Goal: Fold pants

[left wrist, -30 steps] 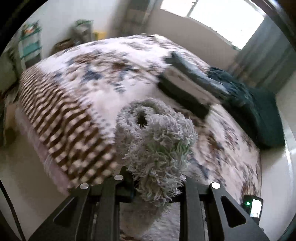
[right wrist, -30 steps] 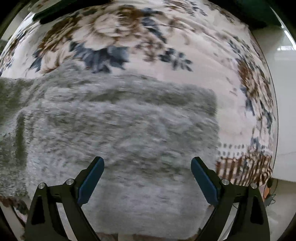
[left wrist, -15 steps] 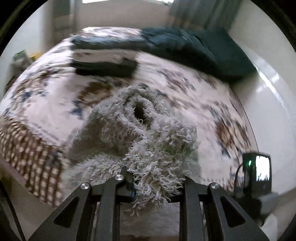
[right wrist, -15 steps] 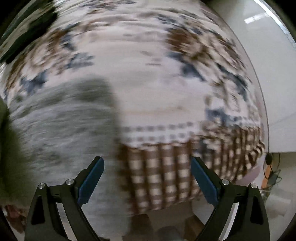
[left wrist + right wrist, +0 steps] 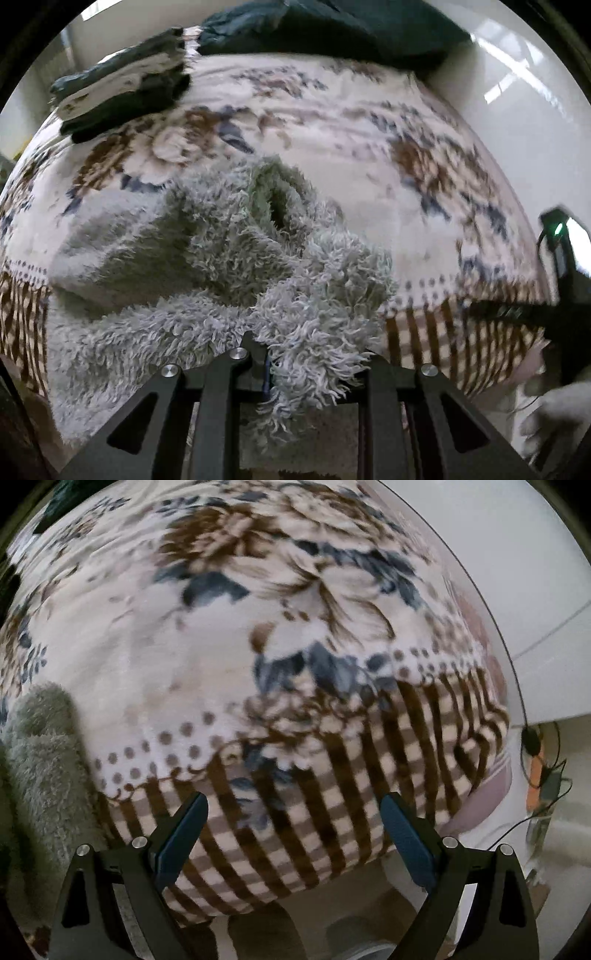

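The fluffy grey pants (image 5: 207, 258) lie on the floral bedspread (image 5: 369, 177), bunched near the bed's front edge. My left gripper (image 5: 306, 354) is shut on a shaggy end of the pants and holds it above the rest of the garment. My right gripper (image 5: 293, 823) is open and empty, over the bed's checked front edge, to the right of the pants (image 5: 40, 768), which show at the left edge of the right wrist view. The right gripper also shows at the far right of the left wrist view (image 5: 561, 273).
Folded dark and white clothes (image 5: 122, 88) lie at the back of the bed. A dark green blanket (image 5: 332, 26) lies beyond them. White floor (image 5: 517, 572) lies right of the bed, with cables and an orange object (image 5: 535, 771) on it.
The left gripper has swung round and come down towards the bed with the pants end in it. The right gripper has moved right, off the pants, to the bed's checked edge.
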`<state>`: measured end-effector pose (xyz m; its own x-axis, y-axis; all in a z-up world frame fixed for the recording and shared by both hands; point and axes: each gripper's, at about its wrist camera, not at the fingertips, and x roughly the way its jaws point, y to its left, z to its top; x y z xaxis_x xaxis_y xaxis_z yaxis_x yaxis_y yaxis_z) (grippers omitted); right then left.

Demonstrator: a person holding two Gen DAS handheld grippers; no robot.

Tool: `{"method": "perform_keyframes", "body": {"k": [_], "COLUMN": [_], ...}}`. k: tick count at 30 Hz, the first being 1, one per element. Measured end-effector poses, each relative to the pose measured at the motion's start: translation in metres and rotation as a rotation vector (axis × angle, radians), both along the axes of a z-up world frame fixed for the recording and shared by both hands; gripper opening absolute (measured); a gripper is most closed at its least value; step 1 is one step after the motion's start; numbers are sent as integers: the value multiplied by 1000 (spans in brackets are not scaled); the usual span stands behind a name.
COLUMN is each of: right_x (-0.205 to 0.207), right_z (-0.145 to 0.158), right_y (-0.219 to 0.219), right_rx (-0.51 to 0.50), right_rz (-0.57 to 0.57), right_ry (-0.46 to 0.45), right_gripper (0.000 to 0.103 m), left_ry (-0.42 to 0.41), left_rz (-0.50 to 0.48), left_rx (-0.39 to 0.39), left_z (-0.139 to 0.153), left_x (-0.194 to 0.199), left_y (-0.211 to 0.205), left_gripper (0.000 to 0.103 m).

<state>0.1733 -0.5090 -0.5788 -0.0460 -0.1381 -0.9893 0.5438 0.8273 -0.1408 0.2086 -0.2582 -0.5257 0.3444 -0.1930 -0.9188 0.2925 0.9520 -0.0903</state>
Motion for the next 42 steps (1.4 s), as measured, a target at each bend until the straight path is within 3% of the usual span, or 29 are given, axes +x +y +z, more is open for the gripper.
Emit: {"method": "perform_keyframes", "body": {"k": [3, 7, 15, 18, 20, 23, 28, 36, 42], "right_x": [-5, -16, -26, -24, -20, -11, 16, 60, 78], "right_z": [-3, -9, -17, -10, 4, 31, 62, 95, 91], "right_y": [-6, -17, -12, -5, 1, 12, 36, 74, 95], "right_rx": [43, 335, 374, 420, 471, 527, 585, 659, 658], "right_rz": [-29, -132, -168, -161, -159, -140, -108, -8, 44], "right_ry": [-15, -171, -164, -188, -249, -333, -389, -436, -404], "right_gripper": [97, 97, 97, 97, 97, 97, 97, 97, 97], "left_ry": [43, 50, 49, 57, 50, 9, -16, 58, 98], "left_rz": [-43, -70, -60, -31, -6, 39, 119, 194, 238], "left_rx": [62, 96, 92, 89, 63, 56, 106, 175, 189], "left_z": [-30, -45, -29, -7, 18, 52, 71, 41, 22], "left_x": [-6, -11, -10, -6, -5, -4, 10, 25, 25], "left_y": [-8, -9, -7, 0, 11, 31, 66, 113, 132], "left_gripper": [18, 18, 19, 27, 49, 72, 73, 73, 73]}}
